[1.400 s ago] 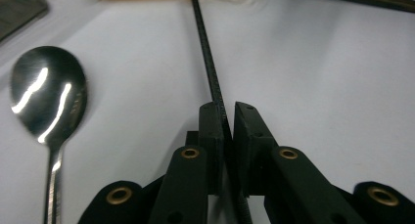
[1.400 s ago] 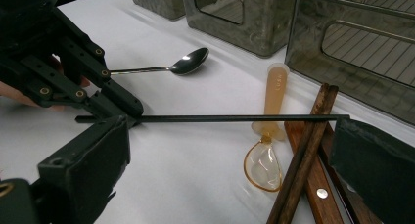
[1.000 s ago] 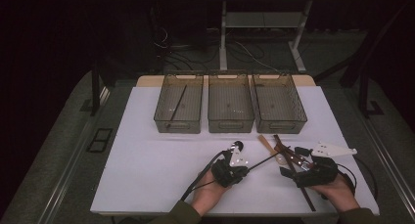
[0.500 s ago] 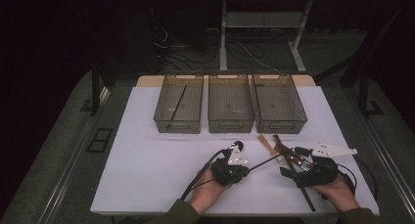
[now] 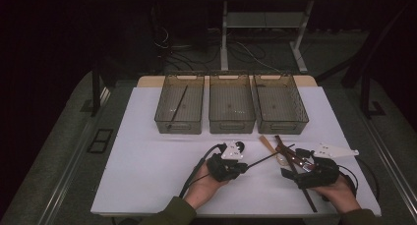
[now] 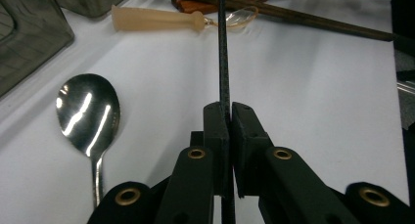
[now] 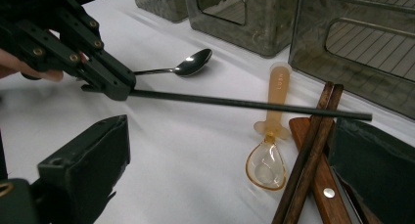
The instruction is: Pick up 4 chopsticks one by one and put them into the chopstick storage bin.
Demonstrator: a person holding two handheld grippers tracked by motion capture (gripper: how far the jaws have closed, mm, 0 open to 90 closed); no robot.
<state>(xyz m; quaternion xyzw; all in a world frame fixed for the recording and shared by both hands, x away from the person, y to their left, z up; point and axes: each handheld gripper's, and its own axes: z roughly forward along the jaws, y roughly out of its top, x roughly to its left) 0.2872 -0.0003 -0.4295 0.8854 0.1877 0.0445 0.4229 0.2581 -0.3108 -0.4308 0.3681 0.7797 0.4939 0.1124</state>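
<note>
While my left gripper (image 6: 226,117) pinches a thin black chopstick (image 6: 222,48) just off the worktop (image 5: 147,171), my right gripper (image 7: 230,160) sits wide apart beside the spoons.

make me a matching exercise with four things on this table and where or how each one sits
Things:
1. black chopstick
2. metal spoon
3. amber spoon
4. left bin

States:
A. holds one dark stick
B. lies on the white mat, bowl up, beside the left hand-held gripper
C. clamped in the left hand-held gripper's jaws
D. lies next to the brown wooden chopsticks

Pairs: 1-C, 2-B, 3-D, 4-A
</note>
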